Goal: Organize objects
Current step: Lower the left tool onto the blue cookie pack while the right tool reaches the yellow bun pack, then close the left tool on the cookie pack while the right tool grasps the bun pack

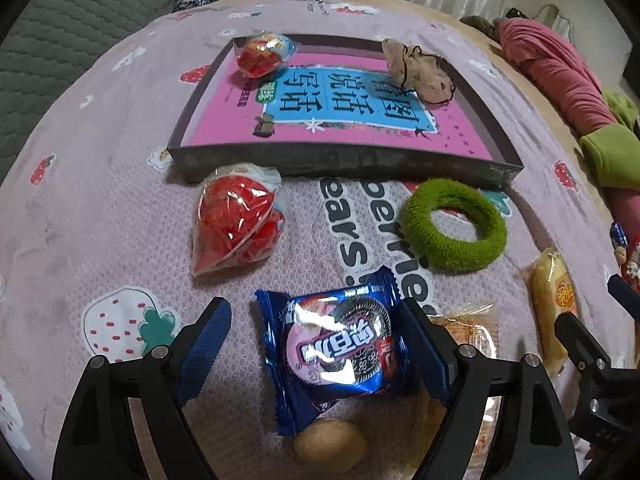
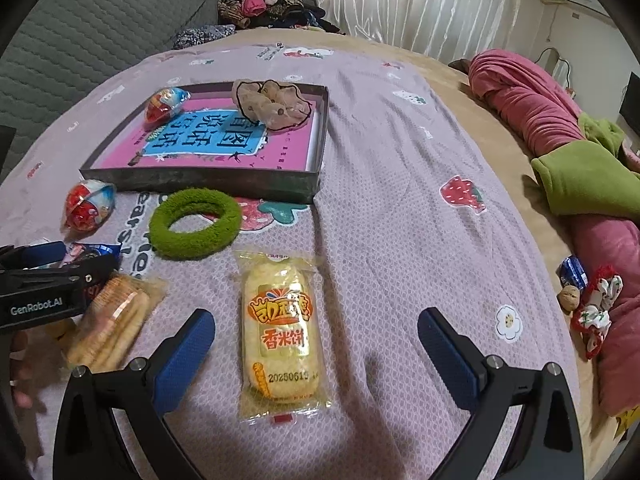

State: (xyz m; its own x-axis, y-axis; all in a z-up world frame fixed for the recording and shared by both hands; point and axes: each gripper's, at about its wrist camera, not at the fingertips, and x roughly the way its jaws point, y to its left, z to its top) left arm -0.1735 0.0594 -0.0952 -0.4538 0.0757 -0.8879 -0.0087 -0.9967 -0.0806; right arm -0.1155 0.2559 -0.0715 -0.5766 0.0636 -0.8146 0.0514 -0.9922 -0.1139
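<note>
My left gripper (image 1: 314,310) is open and points down over a blue cookie packet (image 1: 340,344) that lies on the pink sheet between its blue fingers, close to the right one. My right gripper (image 2: 316,316) is open wide around a yellow rice cracker packet (image 2: 280,332), with clear gaps on both sides. A dark shallow box (image 1: 352,168) beyond holds a pink book, a red ball in plastic (image 1: 262,56) and a beige scrunchie (image 1: 420,72). In front of the box lie a bag of red bands (image 1: 236,224) and a green scrunchie (image 1: 454,224).
A clear packet of biscuits (image 2: 112,320) lies between the two grippers, and a walnut (image 1: 330,444) sits under the left one. Pink and green garments (image 2: 560,152) line the bed's right side, with another walnut (image 2: 570,298), a blue packet (image 2: 574,272) and a red-edged scrunchie (image 2: 598,308).
</note>
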